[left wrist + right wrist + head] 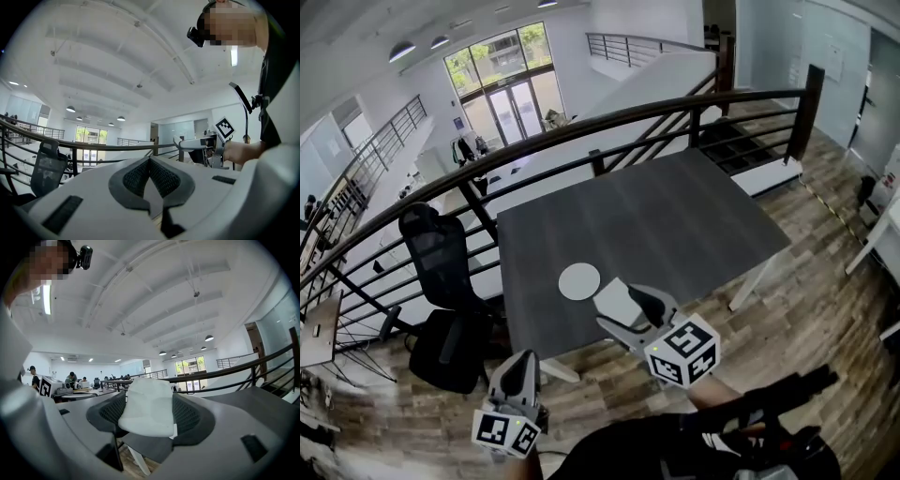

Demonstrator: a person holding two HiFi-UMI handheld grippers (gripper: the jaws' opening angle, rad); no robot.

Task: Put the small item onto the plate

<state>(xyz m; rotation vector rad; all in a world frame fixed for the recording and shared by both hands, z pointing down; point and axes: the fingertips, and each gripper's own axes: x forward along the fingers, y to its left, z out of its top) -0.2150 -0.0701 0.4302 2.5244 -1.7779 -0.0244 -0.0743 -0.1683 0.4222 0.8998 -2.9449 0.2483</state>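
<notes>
The dark counter (675, 225) fills the centre. Off its edge at 7 o'clock, the left tongs (523, 361) are pressed together on nothing. The right tongs (628, 305) clamp the white small item (610, 299), which is just at 4 o'clock of the white plate (579, 281).

The left gripper (519, 366) sits low in the lower left of the head view, its jaws pointing toward the top of the frame. In its own view the jaws are pressed together with nothing between them. The right gripper (622, 305) is at lower centre, higher than the left, angled to the upper left, its jaws clamped on a small white item (147, 406). The bare forearm (712, 394) behind it runs to the lower right.
</notes>
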